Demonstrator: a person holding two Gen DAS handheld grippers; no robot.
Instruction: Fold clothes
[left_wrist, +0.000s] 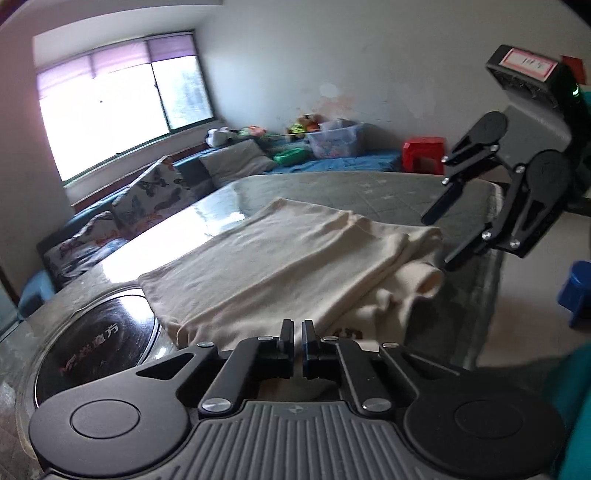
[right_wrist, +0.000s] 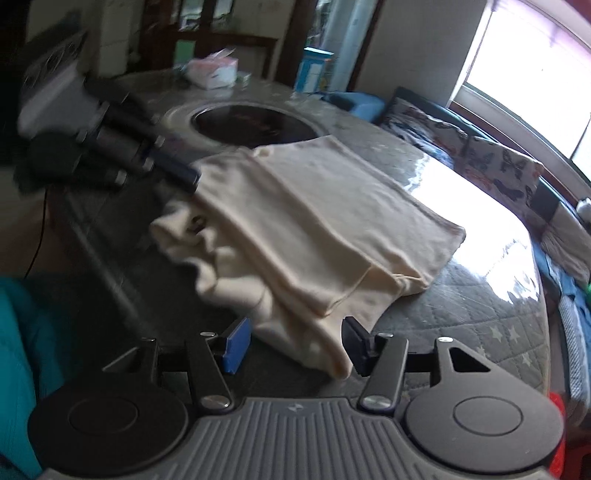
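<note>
A cream garment (left_wrist: 280, 266) lies partly folded on the glass-topped table (left_wrist: 369, 188). Its near edge hangs crumpled over the table's side (right_wrist: 229, 266). My left gripper (left_wrist: 297, 341) is nearly shut, just above the garment's near edge, with nothing visibly between its fingers. My right gripper (right_wrist: 293, 341) is open, and a loose end of the cream garment (right_wrist: 317, 347) lies between its fingers. The right gripper also shows in the left wrist view (left_wrist: 443, 236), open beside the garment's far end. The left gripper shows blurred in the right wrist view (right_wrist: 184, 177) at the garment's other end.
A round black hotplate (left_wrist: 99, 350) is set into the table beside the garment. A sofa with butterfly cushions (left_wrist: 147, 199) runs under the window. A red stool (left_wrist: 423, 153) and a blue stool (left_wrist: 578, 291) stand on the floor. A tissue box (right_wrist: 212, 72) sits on the table's far side.
</note>
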